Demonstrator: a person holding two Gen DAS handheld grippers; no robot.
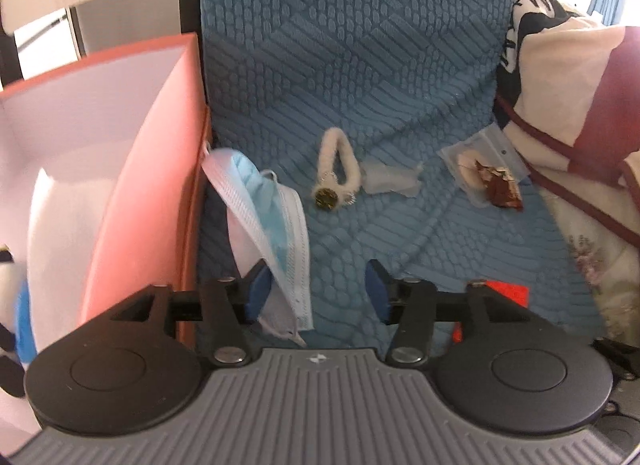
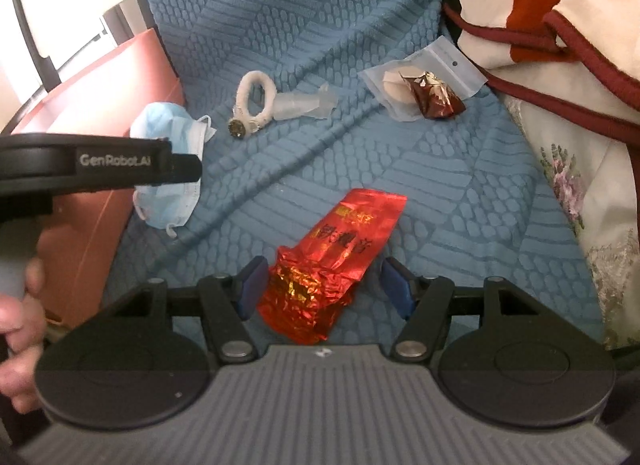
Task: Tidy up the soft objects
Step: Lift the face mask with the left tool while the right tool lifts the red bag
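A blue face mask [image 1: 272, 233] hangs against the red box [image 1: 132, 169], beside the parted left gripper [image 1: 316, 289]; the right gripper [image 2: 324, 285] straddles, ungripped, a red foil packet [image 2: 336, 257] on the blue bedspread [image 2: 300, 17].

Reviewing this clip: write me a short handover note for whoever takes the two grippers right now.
Left gripper: jaws open. The face mask hangs against its left finger, beside the pink box; no pinch visible.
Right gripper: jaws open, straddling the red foil packet, which lies on the blue cover; pads not pressing.
On the cover further off: white fuzzy hair tie, crumpled clear wrapper, clear zip bag with a brown foil wrapper on it.
Done: a plush toy shows at the box side.
Left: mask, red packet, hair tie and the rest appear unsorted.
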